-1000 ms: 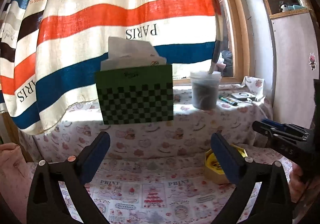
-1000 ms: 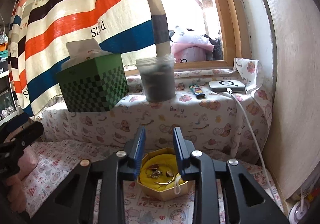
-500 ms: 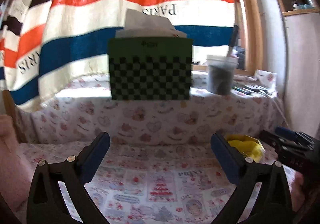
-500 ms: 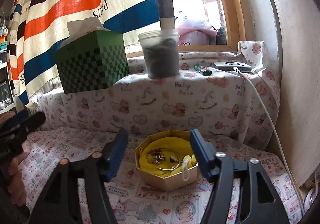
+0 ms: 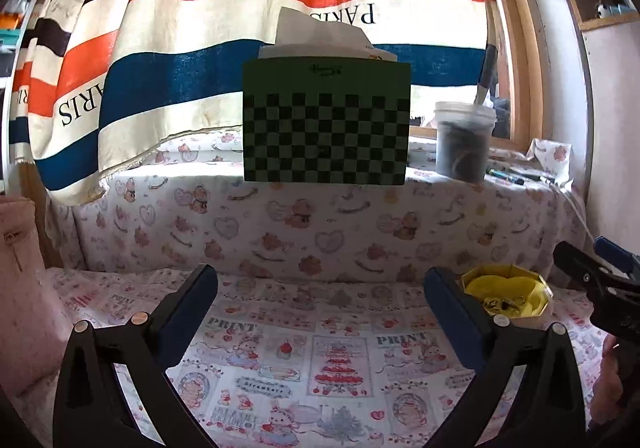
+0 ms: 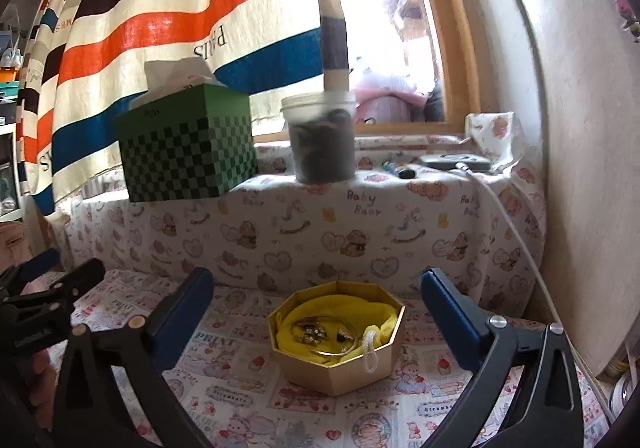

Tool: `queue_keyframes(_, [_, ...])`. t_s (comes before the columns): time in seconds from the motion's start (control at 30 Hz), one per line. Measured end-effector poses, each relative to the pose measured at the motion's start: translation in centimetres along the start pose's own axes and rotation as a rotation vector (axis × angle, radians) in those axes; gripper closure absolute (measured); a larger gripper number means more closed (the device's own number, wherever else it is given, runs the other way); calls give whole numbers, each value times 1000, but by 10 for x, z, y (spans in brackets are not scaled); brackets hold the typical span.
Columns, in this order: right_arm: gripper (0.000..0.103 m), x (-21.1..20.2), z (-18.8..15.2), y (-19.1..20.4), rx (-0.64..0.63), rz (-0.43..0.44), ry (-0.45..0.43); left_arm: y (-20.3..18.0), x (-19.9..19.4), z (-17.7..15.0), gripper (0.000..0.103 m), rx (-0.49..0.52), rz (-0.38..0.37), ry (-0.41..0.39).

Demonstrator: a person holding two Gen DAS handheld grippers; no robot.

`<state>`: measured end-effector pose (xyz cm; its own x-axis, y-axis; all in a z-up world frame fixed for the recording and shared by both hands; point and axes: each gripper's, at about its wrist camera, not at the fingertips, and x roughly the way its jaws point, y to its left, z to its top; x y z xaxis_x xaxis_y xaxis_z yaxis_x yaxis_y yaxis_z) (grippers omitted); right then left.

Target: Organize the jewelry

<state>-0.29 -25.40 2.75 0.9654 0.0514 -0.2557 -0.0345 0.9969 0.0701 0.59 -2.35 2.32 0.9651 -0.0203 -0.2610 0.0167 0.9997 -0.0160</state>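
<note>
A gold octagonal box [image 6: 340, 364] lined with yellow cloth stands on the printed tablecloth. Inside it lie a gold bangle [image 6: 340, 348], small gold pieces [image 6: 310, 330] and a white cord [image 6: 370, 346]. My right gripper [image 6: 316, 304] is open and empty, its blue pads on either side of the box and short of it. My left gripper [image 5: 320, 296] is open and empty over the cloth, left of the box [image 5: 508, 294]. The right gripper also shows at the right edge of the left wrist view [image 5: 592, 272].
A green checkered tissue box [image 6: 188, 152], a plastic tub of dark stuff [image 6: 322, 140], pens and a flat device [image 6: 454, 160] with a white cable sit on the raised ledge behind. A striped curtain hangs behind. A wall panel stands at the right.
My right gripper has opened wide and backed off a little from the box. My left gripper stayed open and its view has shifted, bringing the box into view at the right.
</note>
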Motion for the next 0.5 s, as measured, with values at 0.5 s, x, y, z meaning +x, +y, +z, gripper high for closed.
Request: queue_keyframes(0.5, [0,9,-5,8,-32,-11,64,-3,8,-4,1,18,25,35])
